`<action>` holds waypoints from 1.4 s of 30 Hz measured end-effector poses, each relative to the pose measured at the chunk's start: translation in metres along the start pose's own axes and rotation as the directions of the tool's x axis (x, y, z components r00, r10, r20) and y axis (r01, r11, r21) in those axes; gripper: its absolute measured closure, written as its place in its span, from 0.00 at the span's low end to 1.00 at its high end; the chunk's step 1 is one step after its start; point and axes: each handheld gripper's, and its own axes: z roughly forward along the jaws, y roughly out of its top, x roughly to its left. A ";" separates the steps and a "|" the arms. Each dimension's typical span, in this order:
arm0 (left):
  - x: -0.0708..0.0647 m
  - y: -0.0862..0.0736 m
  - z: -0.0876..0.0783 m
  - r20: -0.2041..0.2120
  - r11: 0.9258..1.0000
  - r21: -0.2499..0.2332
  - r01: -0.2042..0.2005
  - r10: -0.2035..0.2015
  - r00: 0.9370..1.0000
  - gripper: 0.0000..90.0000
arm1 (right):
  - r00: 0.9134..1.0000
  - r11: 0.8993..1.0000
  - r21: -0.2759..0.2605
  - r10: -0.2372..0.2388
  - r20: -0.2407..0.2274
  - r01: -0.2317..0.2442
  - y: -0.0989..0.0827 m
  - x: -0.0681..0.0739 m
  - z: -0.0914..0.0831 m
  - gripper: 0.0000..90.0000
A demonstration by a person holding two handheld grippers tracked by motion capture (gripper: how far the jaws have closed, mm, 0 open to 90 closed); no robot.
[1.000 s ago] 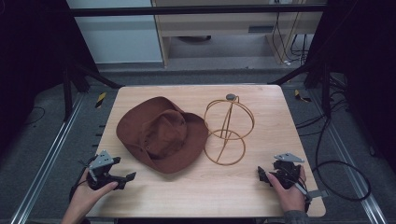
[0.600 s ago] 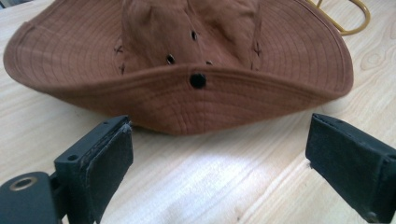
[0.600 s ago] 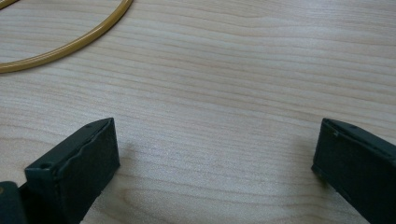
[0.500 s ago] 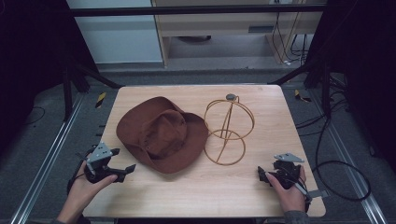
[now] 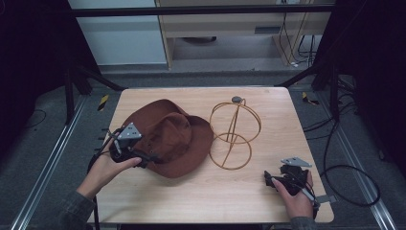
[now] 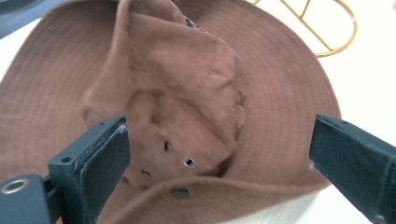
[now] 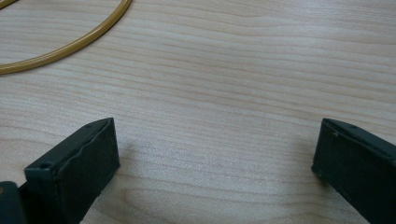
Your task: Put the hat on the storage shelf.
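High view: one hat (image 5: pixel 165 138), one stand (image 5: pixel 234 134); two claws (image 5: pixel 143 158) (image 5: pixel 269 179) apart.

No writing, label, brand or number can be read anywhere. The brown wide-brimmed fabric hat (image 6: pixel 196 107) bears only plain metal eyelets, and the golden wire hat stand (image 5: pixel 234 134) and pale wooden table (image 5: pixel 268 191) carry no markings.

I see a lab-style recording bay: a light wooden table (image 5: pixel 201 201) inside a black metal frame (image 5: pixel 191 10), loose cables (image 5: pixel 344 172) across grey floor, pale cabinets (image 5: pixel 225 21) behind.
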 end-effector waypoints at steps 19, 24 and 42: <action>0.016 0.048 0.026 -0.006 0.996 0.088 -0.017 0.018 1.000 0.06 | 1.000 1.000 -0.002 -0.002 0.002 0.002 0.000 0.000 0.000 0.00; 0.021 0.054 0.034 0.006 0.992 0.129 -0.013 0.012 1.000 0.06 | 1.000 1.000 0.001 -0.001 0.002 0.001 0.000 0.000 0.000 0.00; 0.033 0.062 0.064 -0.027 0.983 0.185 -0.005 0.010 1.000 0.06 | 1.000 1.000 0.005 -0.002 0.006 0.002 0.000 0.000 0.000 0.01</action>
